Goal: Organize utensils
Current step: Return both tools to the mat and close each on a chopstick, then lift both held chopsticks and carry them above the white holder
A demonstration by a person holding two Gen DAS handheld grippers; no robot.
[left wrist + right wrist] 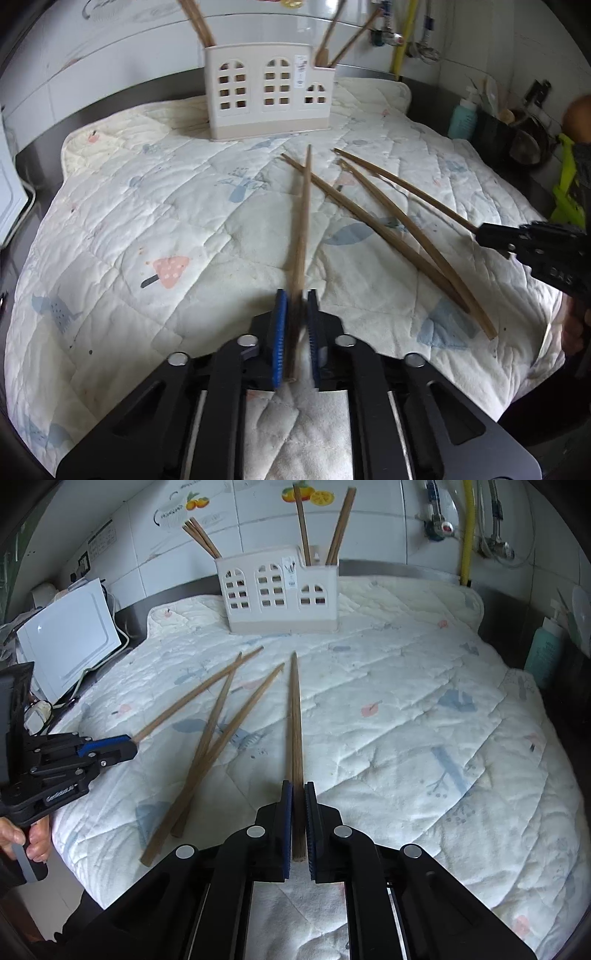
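My left gripper [297,295] is shut on a wooden chopstick [303,218] that points toward the white house-shaped utensil holder [271,92]. My right gripper [298,786] is shut on another chopstick [294,720], also pointing at the holder [280,598]. Two loose chopsticks [218,734] lie crossed on the quilted cloth between the grippers; they also show in the left wrist view [388,232]. The holder has several chopsticks [201,537] standing in its end compartments. The left gripper shows at the left edge of the right wrist view [129,744], the right gripper at the right edge of the left wrist view [480,234].
A quilted white cloth [406,720] covers the counter. A white appliance [70,642] stands at the left. A teal pump bottle [543,650] and dark containers [517,140] stand at the right. A tiled wall with pipes and a yellow hose [466,528] is behind.
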